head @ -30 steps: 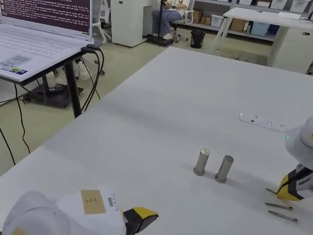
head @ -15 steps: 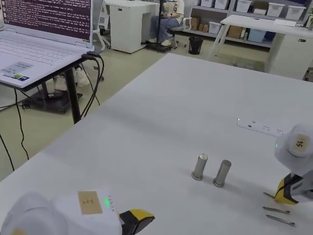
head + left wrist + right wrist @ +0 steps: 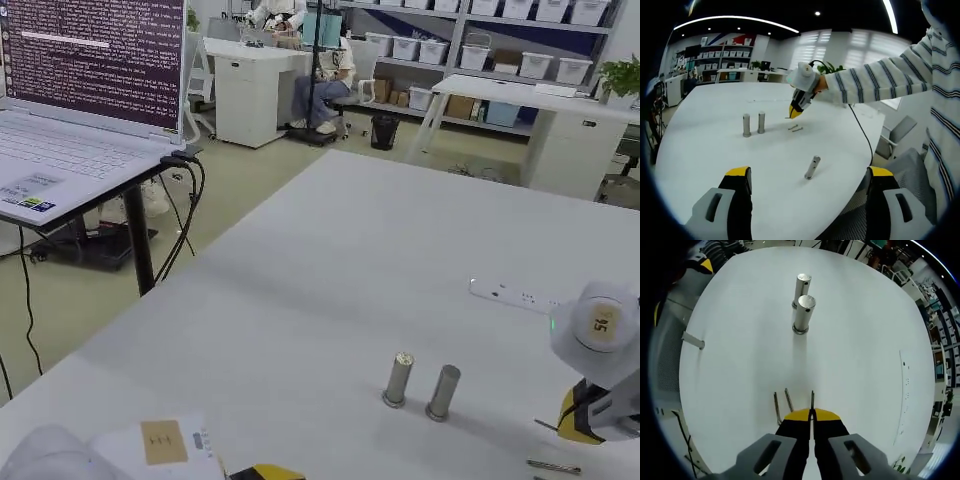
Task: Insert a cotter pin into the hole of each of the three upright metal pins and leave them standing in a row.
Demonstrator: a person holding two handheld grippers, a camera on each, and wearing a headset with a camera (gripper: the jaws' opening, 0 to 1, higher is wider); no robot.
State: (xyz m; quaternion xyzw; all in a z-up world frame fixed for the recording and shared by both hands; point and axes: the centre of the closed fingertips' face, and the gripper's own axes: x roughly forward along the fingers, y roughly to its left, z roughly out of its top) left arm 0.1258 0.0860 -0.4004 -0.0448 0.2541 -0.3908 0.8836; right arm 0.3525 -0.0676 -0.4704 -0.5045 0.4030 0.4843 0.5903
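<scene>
Two metal pins (image 3: pixel 398 380) (image 3: pixel 443 392) stand upright side by side on the white table; they also show as pins (image 3: pixel 804 314) (image 3: pixel 801 287) in the right gripper view. A third metal pin (image 3: pixel 812 167) lies on its side nearer my left gripper (image 3: pixel 809 200), which is open with nothing between its jaws. My right gripper (image 3: pixel 812 416) is shut on a thin cotter pin (image 3: pixel 812 399) that points toward the upright pins. Two more cotter pins (image 3: pixel 776 406) (image 3: pixel 788 399) lie on the table just left of its tip. In the head view the right gripper (image 3: pixel 578 420) is right of the pins.
A white power strip (image 3: pixel 510 296) lies on the table beyond the right gripper. A laptop (image 3: pixel 70 110) on a stand is off the table's left edge, with cables hanging. A person's striped sleeve (image 3: pixel 875 82) holds the right gripper.
The head camera has tilted up, so everything sits lower in the picture. The right gripper stays shut on the cotter pin beside the loose ones; the upright pins have not moved.
</scene>
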